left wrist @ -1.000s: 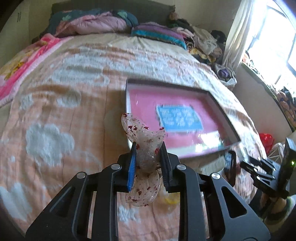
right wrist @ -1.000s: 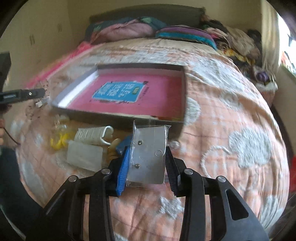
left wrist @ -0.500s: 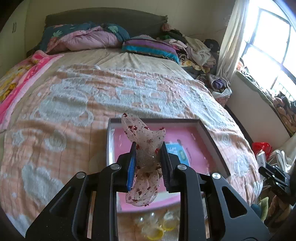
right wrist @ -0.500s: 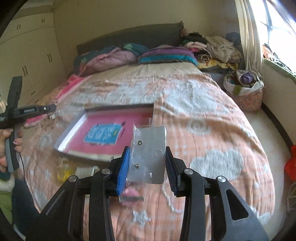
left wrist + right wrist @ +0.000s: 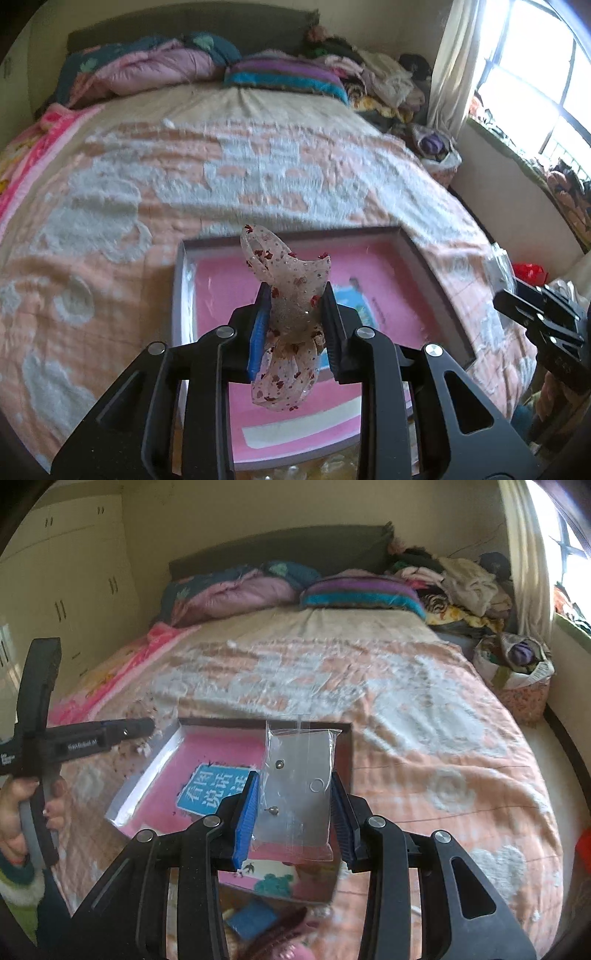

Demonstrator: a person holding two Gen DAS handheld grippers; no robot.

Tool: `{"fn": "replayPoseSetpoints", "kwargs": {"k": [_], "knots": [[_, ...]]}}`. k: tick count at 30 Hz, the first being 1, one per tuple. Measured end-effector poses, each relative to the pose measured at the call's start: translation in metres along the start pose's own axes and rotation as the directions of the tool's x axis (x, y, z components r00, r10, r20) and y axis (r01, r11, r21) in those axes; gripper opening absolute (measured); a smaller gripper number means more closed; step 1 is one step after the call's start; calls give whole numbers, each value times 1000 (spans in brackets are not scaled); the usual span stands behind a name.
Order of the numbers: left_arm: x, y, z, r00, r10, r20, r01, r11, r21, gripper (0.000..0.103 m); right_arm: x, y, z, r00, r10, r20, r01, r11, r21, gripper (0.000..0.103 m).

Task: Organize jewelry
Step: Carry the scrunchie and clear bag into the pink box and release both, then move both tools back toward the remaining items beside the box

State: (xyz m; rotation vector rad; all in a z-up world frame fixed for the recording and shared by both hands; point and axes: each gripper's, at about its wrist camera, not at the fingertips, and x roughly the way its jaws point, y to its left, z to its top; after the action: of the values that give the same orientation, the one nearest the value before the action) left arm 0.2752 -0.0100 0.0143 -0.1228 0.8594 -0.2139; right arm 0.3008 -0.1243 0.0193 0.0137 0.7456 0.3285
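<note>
Above the pink-lined grey shallow box (image 5: 432,273), the left claw (image 5: 293,325) is pinching a soft, floppy sheer red-flecked scrunchie (image 5: 291,310) mid-body, while the right claw (image 5: 293,806) is clamping a light, slippery clear plastic earring packet (image 5: 299,794) by its side edges.

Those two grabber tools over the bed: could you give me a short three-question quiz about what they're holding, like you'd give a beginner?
1. True or false: the left gripper is clamped on a sheer, red-dotted bow.
2. What does the right gripper hold? A) a yellow ring B) a clear bag of earrings C) a blue sponge
3. Fill in: the shallow box lying on the blanket has a ____ floor.

Key: 1 true; 2 B; 3 pink
</note>
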Motion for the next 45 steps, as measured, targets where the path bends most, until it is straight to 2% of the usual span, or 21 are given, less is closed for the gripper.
{"fn": "replayPoseSetpoints", "kwargs": {"k": [4, 9, 17, 19, 23, 26, 28, 31, 38, 45], "knots": [[18, 8, -13, 999, 5, -45, -6, 1000, -13, 21, 29, 11, -5, 998, 7, -57, -8, 1000, -15, 36], [30, 18, -27, 996, 10, -86, -14, 999, -46, 29, 60, 16, -21, 991, 3, -131, -4, 1000, -9, 36], [16, 28, -39, 996, 38, -80, -43, 998, -56, 60, 69, 14, -35, 988, -3, -155, 8, 999, 37, 40], [12, 29, -40, 996, 51, -72, -55, 997, -57, 62, 64, 12, -35, 989, 4, -147, 4, 999, 50, 48], [1, 33, -42, 995, 82, -50, -85, 994, -68, 75, 46, 11, -36, 993, -5, -114, 12, 998, 59, 58], [-12, 32, -46, 995, 96, -25, -97, 993, -70, 81, 27, 11, -37, 997, -20, -78, 25, 998, 61, 68], [-20, 32, -48, 995, 101, -12, -102, 992, -75, 85, 9, 12, -38, 999, -25, -33, 27, 998, 61, 81], [-34, 30, -54, 994, 105, 3, -105, 990, -90, 92, -21, 17, -40, 999, -24, 45, 21, 998, 58, 91], [-65, 19, -66, 992, 121, 48, -116, 989, -90, 93, -73, 25, -39, 989, -18, 149, 13, 999, 33, 96], [-96, 5, -70, 987, 117, 106, -109, 991, -80, 93, -111, 23, -40, 978, -20, 206, 14, 999, 30, 97]]}}
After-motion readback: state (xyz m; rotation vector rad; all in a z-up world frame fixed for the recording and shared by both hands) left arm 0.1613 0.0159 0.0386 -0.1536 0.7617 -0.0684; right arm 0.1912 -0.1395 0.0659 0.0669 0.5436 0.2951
